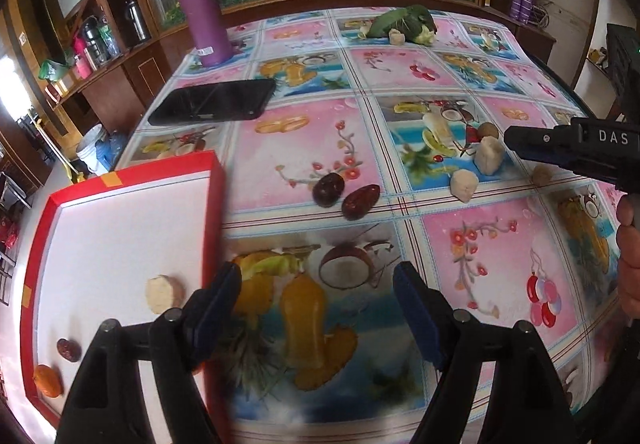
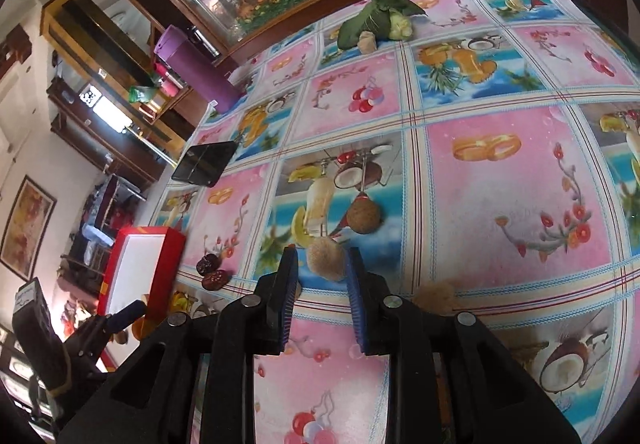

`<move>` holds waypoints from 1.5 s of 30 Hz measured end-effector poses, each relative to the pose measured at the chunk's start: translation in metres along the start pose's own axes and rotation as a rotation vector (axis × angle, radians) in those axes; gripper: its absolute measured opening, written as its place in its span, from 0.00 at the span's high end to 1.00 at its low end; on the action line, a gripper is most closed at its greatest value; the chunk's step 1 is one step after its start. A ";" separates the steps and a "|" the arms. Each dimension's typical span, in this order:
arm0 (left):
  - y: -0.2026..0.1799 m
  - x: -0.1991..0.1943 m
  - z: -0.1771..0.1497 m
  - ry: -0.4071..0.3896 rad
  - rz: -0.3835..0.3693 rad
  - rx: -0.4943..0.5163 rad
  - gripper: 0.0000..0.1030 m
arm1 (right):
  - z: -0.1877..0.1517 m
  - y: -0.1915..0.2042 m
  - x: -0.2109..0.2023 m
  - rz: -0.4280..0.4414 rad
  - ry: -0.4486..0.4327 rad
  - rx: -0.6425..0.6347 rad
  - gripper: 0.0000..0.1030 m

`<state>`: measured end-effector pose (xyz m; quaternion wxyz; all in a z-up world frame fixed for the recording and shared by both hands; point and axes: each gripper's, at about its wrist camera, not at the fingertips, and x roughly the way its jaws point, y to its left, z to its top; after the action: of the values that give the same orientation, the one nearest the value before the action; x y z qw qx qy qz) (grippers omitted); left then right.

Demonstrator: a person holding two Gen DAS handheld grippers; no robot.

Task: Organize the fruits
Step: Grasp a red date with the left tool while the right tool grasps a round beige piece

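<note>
**Now: right gripper lining up on a pale chunk, box partly filled**

Currently mid-sort. The red box (image 1: pixel 120 179) with white floor sits at the left of the table (image 1: pixel 480 244); inside it lie a pale round slice (image 1: pixel 164 294), one red date (image 1: pixel 68 348) and a small orange fruit (image 1: pixel 47 380). Still out on the cloth: two red dates (image 1: pixel 346 193) touching each other, several pale chunks (image 1: pixel 487 155), a brown round fruit (image 2: pixel 363 217), and a leafy green bundle (image 1: pixel 400 21) at the far edge.

Left gripper (image 1: pixel 316 308) stands wide apart, nothing between the jaws, hovering just beside the box's right wall. Right gripper (image 2: pixel 322 284) has jaws narrowly parted, a fuzzy pale chunk (image 2: pixel 326 258) sitting just past the tips; pads not seen pressing on it, so released, not grasping.

Judged step: reach for the next piece. Next move calls for advancing the right jaws around that chunk, closing gently, then carrying it over to the box. The brown fruit sits near, so a nudge is possible.

Purple tumbler (image 1: pixel 202 9) and black phone (image 1: pixel 212 101) are not involved.
</note>
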<state>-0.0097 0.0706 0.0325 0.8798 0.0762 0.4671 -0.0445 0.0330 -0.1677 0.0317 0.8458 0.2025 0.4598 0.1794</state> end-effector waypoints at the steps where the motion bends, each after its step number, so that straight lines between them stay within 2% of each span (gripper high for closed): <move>1: -0.001 0.004 0.001 0.011 -0.006 -0.005 0.22 | 0.000 0.000 0.001 0.000 0.004 0.003 0.71; 11: -0.001 0.015 0.007 0.025 -0.034 -0.020 0.25 | 0.000 0.005 0.013 -0.023 0.015 -0.013 0.71; 15: -0.001 0.018 0.011 0.025 -0.041 -0.010 0.31 | 0.001 0.006 0.017 -0.036 0.017 -0.015 0.71; 23: -0.009 0.016 0.017 0.002 -0.054 0.023 0.32 | 0.000 0.006 0.024 -0.054 0.029 -0.025 0.71; 25: -0.006 0.021 0.019 0.014 -0.066 0.010 0.40 | -0.001 0.006 0.026 -0.058 0.034 -0.024 0.71; 29: -0.006 0.030 0.024 0.030 -0.090 0.007 0.42 | -0.001 0.005 0.027 -0.058 0.032 -0.018 0.71; 31: -0.008 0.036 0.026 0.042 -0.113 0.009 0.49 | -0.002 0.005 0.027 -0.059 0.030 -0.017 0.71; 38: -0.017 0.043 0.034 0.028 -0.136 0.026 0.51 | -0.003 0.008 0.028 -0.073 0.019 -0.038 0.72; 45: -0.023 0.039 0.032 0.009 -0.147 0.053 0.68 | -0.004 0.010 0.028 -0.087 0.014 -0.056 0.73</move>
<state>0.0348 0.0421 0.0153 0.8697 0.0651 0.4741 -0.1211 0.0427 -0.1453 0.0151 0.8550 0.1572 0.4688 0.1565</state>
